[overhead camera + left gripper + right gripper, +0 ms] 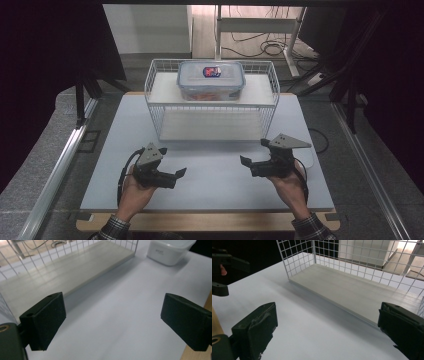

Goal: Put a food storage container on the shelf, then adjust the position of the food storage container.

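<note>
A white wire rack [212, 105] with two shelves stands at the back of the white mat [210, 185]. On its top shelf sits a clear lidded food container [211, 80] with red contents. My left gripper [171, 161] hovers low over the mat in front of the rack's left end, jaws wide apart and empty. The left gripper view shows the same gap [112, 320] over bare mat. My right gripper [255, 151] is in front of the rack's right end, also open and empty [327, 327]. The rack's lower shelf [362, 290] lies just ahead of it.
A white tub [170, 251] rests on the mat's right side, partly hidden behind the right hand [310, 156]. The wooden table edge [210, 221] runs along the front. Metal rails [60, 165] flank the table, and cables [267, 47] lie on the floor behind.
</note>
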